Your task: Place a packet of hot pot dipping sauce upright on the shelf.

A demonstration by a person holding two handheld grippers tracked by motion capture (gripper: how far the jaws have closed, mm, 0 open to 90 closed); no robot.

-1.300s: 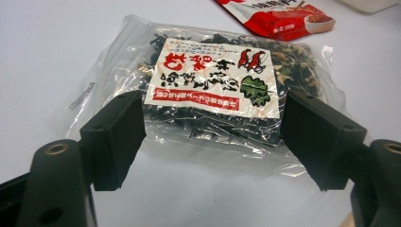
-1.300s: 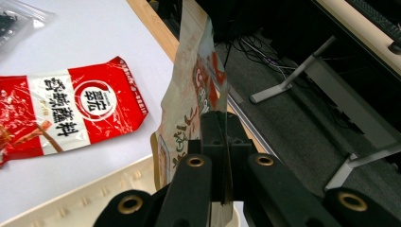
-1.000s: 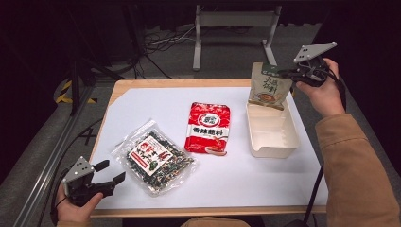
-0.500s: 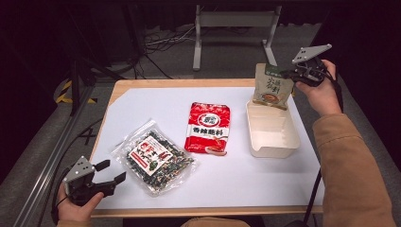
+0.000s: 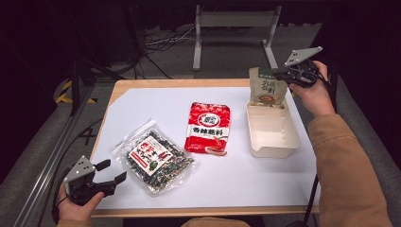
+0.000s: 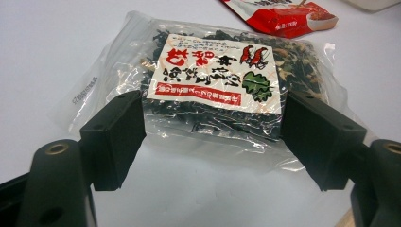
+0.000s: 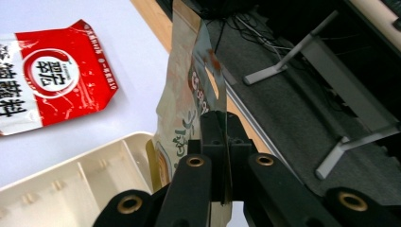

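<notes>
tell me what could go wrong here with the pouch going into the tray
The right gripper pinches only one edge of the tall beige printed pouch, so it may swing or slip. The pouch hangs over the far rim of the cream plastic tray and could catch there or land outside.

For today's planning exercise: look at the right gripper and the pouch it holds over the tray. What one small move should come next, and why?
Probably lower and release. The right gripper is shut on the beige printed pouch, holding it upright at the far end of the cream plastic tray, whose bottom edge seems at the tray's rim. The left gripper waits open beside the clear bag of dark dried greens.
</notes>
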